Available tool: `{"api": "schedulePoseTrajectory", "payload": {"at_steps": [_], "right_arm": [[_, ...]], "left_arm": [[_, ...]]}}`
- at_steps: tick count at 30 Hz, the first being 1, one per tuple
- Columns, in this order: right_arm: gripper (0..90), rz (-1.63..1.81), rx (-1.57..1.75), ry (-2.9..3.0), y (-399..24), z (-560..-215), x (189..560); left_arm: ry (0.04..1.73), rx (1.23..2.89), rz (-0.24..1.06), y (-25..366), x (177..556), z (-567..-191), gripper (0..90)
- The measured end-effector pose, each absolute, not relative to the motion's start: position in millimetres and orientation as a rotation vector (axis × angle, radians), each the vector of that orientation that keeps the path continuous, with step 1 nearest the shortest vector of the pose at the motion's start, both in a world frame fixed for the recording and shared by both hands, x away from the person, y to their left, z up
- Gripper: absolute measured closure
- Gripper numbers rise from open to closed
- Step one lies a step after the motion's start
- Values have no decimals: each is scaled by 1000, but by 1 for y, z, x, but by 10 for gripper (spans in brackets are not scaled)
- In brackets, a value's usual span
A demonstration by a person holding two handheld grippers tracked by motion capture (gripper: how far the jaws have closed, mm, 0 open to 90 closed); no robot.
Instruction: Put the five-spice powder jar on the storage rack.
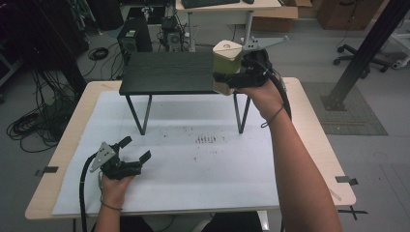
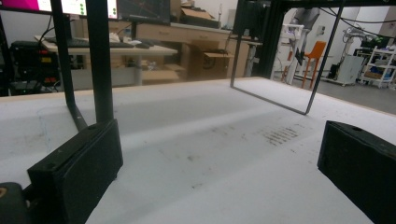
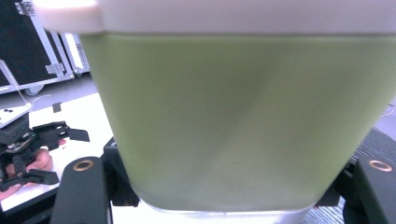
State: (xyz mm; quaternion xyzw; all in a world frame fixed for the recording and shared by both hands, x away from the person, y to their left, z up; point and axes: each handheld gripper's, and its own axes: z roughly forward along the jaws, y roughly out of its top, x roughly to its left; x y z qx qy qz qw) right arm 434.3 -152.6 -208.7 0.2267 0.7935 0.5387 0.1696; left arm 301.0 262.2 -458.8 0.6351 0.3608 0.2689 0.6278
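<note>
Wide bench (image 1: 203, 159) first, mostly bare and roomy in front of the black shelf (image 1: 167, 73). Held up at the shelf's right front corner, just above its top: green container (image 1: 226, 65), white-lidded, rigid-looking, probably light, maybe slick-sided. Gripped across its lower walls by the right tool (image 1: 231, 79), clamped tight. Watch that shelf edge. Left tool (image 1: 134, 150) well in front of the shelf, gaping, holding nothing.
</note>
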Motion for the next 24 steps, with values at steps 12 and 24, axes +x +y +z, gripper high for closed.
{"api": "schedulePoseTrajectory", "payload": {"at_steps": [12, 24], "right_arm": [[300, 1515, 658, 2260, -150, -214, 451], [300, 1530, 680, 2245, -149, -218, 465]], "left_arm": [[826, 1461, 617, 262, 302, -459, 4], [822, 1464, 619, 262, 302, -459, 4]]}}
